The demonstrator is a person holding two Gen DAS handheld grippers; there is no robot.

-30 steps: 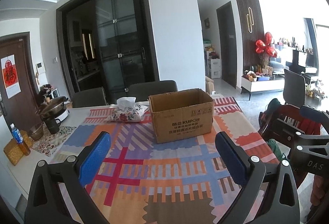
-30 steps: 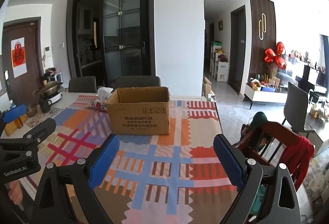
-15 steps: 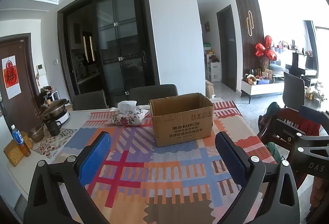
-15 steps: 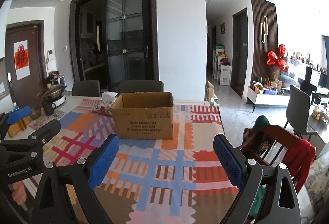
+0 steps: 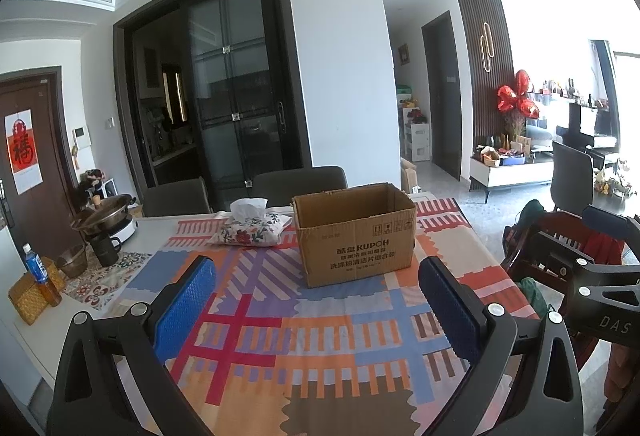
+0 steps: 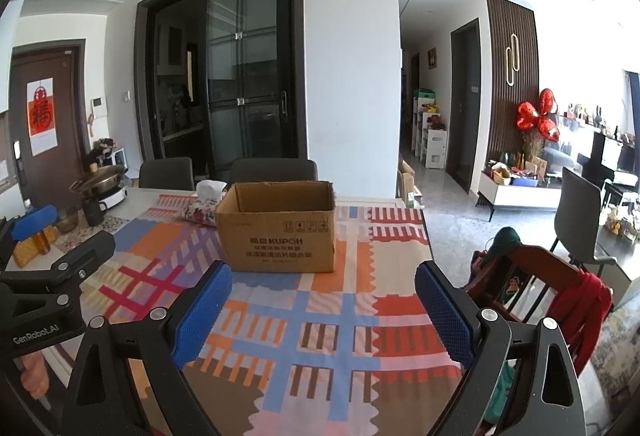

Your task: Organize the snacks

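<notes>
An open brown cardboard box (image 5: 355,236) (image 6: 278,226) stands on the patterned tablecloth (image 5: 320,332) (image 6: 320,320), its flaps folded in; what is inside it is hidden. No snacks are in view. My left gripper (image 5: 316,300) hovers over the near part of the table, open, blue pads wide apart with nothing between them. My right gripper (image 6: 323,306) is open as well and empty, short of the box. The left gripper's body (image 6: 44,292) shows at the left edge of the right wrist view.
A floral tissue pouch (image 5: 251,230) lies left of the box. At the table's far left stand a pot on a cooker (image 5: 106,218), a dark mug (image 5: 105,250), a bottle (image 5: 36,270) and a woven basket (image 5: 28,296). Chairs (image 5: 300,177) line the far side; a wooden high chair (image 6: 536,288) stands at the right.
Both views have tilted slightly upward, so the box and table sit lower in the frames. Both grippers stay open and empty.
</notes>
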